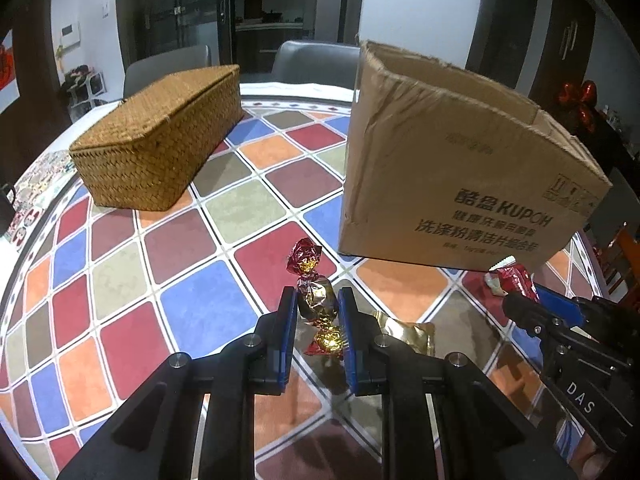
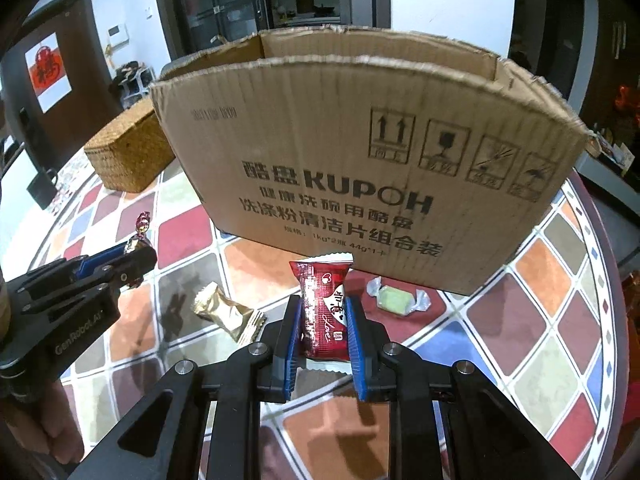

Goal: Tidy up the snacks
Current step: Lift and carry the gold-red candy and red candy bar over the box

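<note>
Two sweets are pinched: left tongs grip a foil candy, right tongs a red packet. Ahead stands the cardboard box. Gold packet and green candy beside them remain.

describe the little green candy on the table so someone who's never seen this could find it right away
Start at the big brown cardboard box printed KUPOH on the checkered tablecloth. Just before its printed front wall, right of the red snack packet held in the right gripper, lies the pale green candy in clear twisted wrapper. It is the only green sweet; the nearby pillow pack is gold.
</note>
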Tool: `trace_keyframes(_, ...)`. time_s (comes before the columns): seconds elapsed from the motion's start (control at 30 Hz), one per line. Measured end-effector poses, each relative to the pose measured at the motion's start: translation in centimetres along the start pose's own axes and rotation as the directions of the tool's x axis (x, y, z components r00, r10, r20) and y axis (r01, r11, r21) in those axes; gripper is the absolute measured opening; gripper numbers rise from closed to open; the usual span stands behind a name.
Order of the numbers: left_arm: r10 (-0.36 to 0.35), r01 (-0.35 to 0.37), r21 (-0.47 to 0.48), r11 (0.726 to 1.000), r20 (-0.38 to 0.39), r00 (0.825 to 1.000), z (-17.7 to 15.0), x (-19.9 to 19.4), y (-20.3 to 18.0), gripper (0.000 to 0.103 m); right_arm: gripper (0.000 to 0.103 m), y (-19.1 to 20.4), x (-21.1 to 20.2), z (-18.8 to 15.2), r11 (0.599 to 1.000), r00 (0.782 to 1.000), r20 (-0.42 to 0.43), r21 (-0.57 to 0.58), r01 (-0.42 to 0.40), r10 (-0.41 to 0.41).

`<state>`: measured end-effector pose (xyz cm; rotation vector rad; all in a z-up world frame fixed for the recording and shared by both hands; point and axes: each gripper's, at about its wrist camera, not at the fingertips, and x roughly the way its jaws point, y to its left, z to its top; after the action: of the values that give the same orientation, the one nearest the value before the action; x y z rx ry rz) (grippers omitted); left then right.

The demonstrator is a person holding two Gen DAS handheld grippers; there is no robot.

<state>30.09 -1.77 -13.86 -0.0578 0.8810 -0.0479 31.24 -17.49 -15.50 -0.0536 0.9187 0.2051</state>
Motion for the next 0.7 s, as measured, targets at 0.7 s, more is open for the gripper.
trace_keyframes(0.7, -0.021, 0.017, 0.055, 0.998, 0.080, 0.997, 1.1, -5.4, -1.7, 0.021, 0.023, -0.5, -6.7, 1.0, 1.000, 0.994, 0.108, 0.029, 0.009, -0.012)
